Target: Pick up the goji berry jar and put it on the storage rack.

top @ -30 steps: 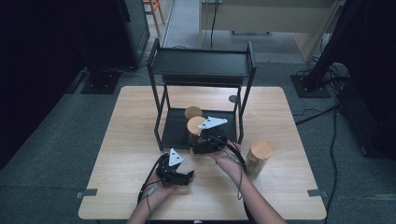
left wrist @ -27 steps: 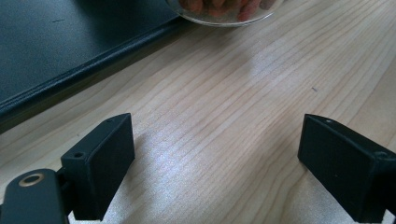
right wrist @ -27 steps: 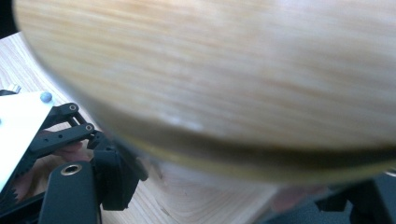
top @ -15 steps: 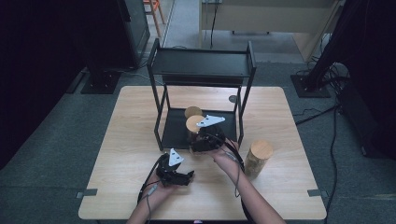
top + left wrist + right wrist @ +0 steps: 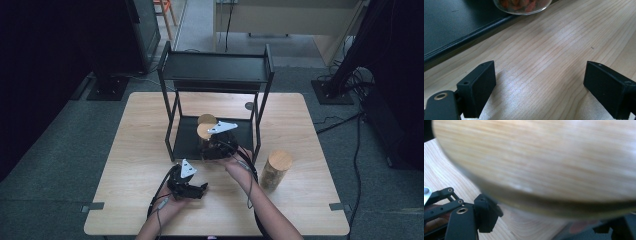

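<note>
Wooden-lidded jar [image 5: 206,134] sits clamped in the right claw [image 5: 216,149].

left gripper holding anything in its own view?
No, in the left gripper view the left gripper has its jaws spread wide with only bare wooden table between them.

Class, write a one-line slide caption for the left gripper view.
Open left tool hovering over the wooden table, a glass jar on the black shelf base ahead.

Wood table [image 5: 135,150] w/ black rack [image 5: 215,75], lidded jar [image 5: 274,170] at right, left claw [image 5: 200,189] resting.
</note>
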